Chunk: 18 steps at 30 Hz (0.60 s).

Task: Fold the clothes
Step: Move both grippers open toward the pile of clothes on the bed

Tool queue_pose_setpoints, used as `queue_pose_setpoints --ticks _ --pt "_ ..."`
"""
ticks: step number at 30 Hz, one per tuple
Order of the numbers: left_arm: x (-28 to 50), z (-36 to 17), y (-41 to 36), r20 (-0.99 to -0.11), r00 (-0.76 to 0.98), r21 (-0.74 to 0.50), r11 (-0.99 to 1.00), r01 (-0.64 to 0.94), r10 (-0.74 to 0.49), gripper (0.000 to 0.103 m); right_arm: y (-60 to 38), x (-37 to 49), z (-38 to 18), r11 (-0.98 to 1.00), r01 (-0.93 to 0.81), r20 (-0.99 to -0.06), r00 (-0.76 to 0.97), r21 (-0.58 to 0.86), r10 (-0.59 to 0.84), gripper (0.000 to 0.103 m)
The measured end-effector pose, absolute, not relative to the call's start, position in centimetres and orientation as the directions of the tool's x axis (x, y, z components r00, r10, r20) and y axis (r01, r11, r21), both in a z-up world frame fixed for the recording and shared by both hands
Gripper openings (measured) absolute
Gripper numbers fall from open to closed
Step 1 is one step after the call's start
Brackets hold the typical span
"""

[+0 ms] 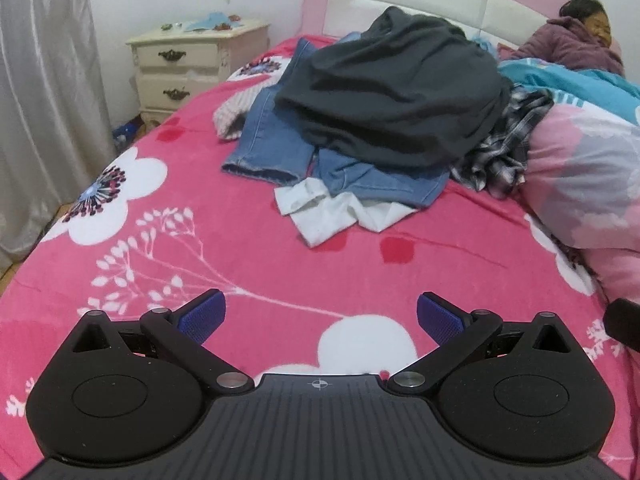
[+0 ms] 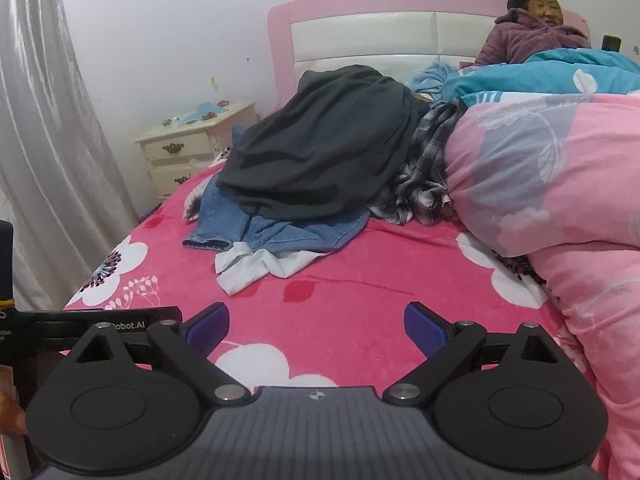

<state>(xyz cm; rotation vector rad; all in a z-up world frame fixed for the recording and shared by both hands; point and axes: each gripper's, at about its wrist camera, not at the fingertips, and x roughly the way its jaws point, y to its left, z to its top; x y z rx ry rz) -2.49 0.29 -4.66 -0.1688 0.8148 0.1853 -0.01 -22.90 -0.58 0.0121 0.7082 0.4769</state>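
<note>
bed: pink floral blanket (image 1: 248, 248) covers it, pink quilt (image 2: 540, 184) bunched along the right side
person: sat at the headboard (image 2: 360, 40) in a purple jacket (image 2: 528, 40)
clothes pile: mid-bed, well ahead of both grippers, dark grey garment (image 1: 392, 92) on top, jeans (image 1: 272, 140) under it, plaid shirt (image 1: 504, 152) beside the quilt, white shirt (image 1: 332, 212) poking out nearest
left gripper (image 1: 320, 316): jaws wide apart, holding nothing, above bare blanket
right gripper (image 2: 316, 328): same deal, spread wide and empty

Both views low, facing shared bed (image 1: 240, 248)
</note>
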Motion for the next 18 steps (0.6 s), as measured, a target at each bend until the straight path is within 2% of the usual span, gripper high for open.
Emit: queue_pose_setpoints --ticks 18 --pt "-2.9 -5.08 0.45 -0.735 0.666 -0.049 0.97 -0.237 0.126 0.103 -22.83 -0.14 -0.66 0.893 -0.424 -0.627 0.657 0.15 0.418 0.097"
